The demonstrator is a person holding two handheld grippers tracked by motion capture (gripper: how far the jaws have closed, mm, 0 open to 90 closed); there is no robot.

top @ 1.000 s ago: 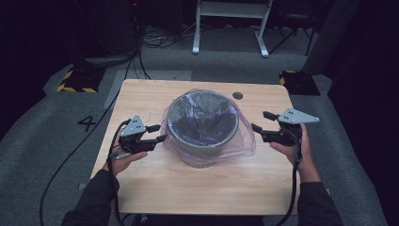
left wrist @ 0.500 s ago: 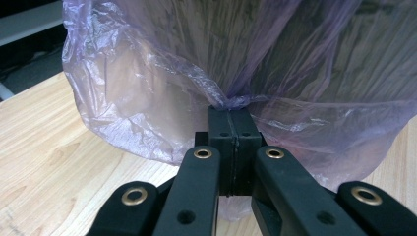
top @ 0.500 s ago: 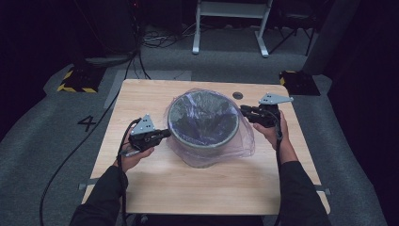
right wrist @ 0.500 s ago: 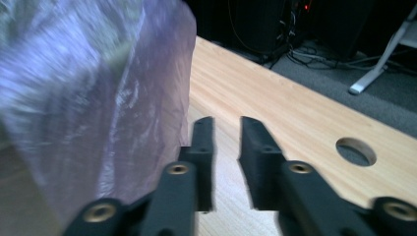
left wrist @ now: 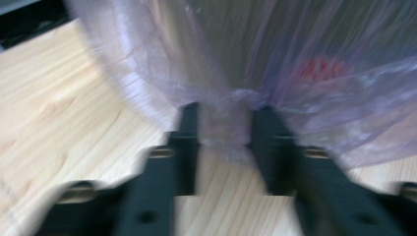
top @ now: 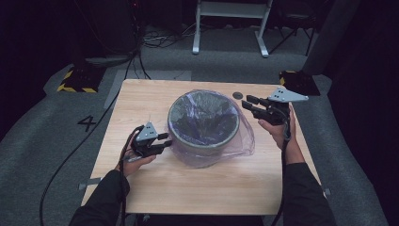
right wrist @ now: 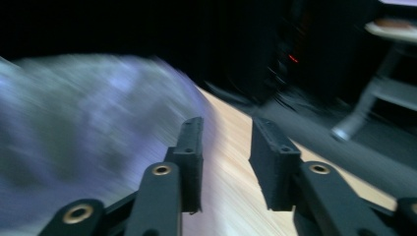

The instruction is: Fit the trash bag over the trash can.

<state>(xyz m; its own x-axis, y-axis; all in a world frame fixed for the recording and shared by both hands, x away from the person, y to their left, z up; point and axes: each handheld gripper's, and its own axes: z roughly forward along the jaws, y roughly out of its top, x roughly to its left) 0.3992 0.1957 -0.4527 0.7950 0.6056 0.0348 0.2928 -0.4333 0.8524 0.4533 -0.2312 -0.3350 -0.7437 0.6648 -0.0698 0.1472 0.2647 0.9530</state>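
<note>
Lilac-tinted, see-through plastic makes up the bag (top: 221,146) that lines a round grey bin (top: 203,123) standing near the middle of the pale wooden table (top: 197,188). The film is folded out over the bin's rim and hangs down its outer wall in loose, wrinkled folds, bunching on the table at the near and right side of the base; inside, it sags into the dark hollow of the bin. In the left gripper view the plastic (left wrist: 231,93) is thin and crinkled, with fine creases running downward and a reddish patch showing faintly through it on the bin's wall. The left gripper (top: 162,143) lies low on the table just beside the bin's left side, and its jaws have just been opening: they stand apart, with a gathered fold of the bag lying between them, the pads not pressing on it. The right gripper (top: 249,103) is held above the table by the bin's far right rim; its jaws have also just been opening and stand apart with nothing between them, the blurred bag (right wrist: 88,128) lying off to one side of them in the right gripper view.
</note>
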